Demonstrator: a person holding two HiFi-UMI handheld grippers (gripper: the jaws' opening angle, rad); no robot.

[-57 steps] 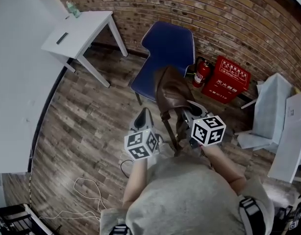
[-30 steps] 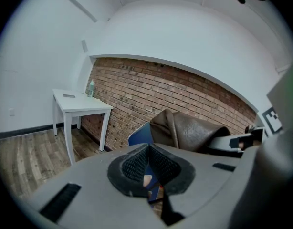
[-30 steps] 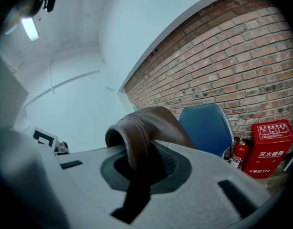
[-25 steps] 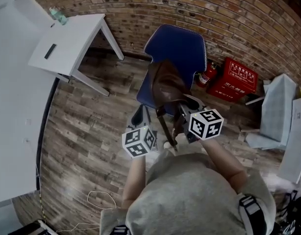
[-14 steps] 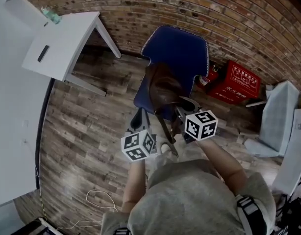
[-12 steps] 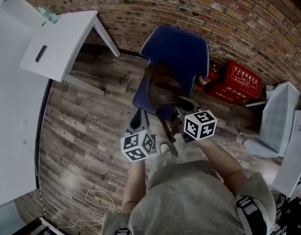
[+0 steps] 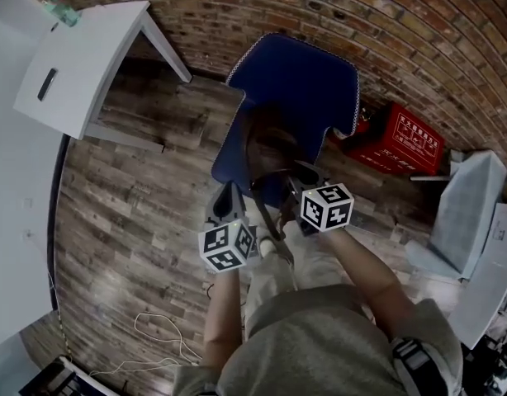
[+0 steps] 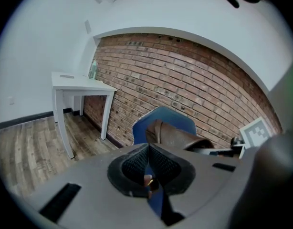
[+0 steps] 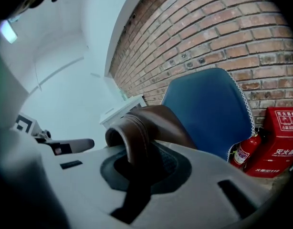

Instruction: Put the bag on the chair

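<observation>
A brown leather bag (image 7: 270, 148) hangs by its strap over the seat of the blue chair (image 7: 296, 81). My right gripper (image 7: 297, 176) is shut on the brown strap (image 9: 135, 142), which runs up between its jaws; the bag's body (image 9: 158, 118) hangs just ahead, in front of the chair back (image 9: 211, 106). Whether the bag touches the seat I cannot tell. My left gripper (image 7: 229, 196) is at the seat's near left edge, beside the bag, shut with nothing in it. In the left gripper view (image 8: 147, 149) the bag (image 8: 177, 136) and chair (image 8: 163, 119) lie ahead.
A white table (image 7: 80, 64) stands at the far left by the brick wall (image 7: 419, 23). A red box (image 7: 406, 139) and a fire extinguisher (image 9: 242, 152) sit right of the chair. Pale furniture (image 7: 468, 213) stands at the right. A cable (image 7: 167, 332) lies on the wood floor.
Both grippers and the bag have come forward and down towards the chair. The bag now hangs lower over the seat, and the chair fills more of the head view.
</observation>
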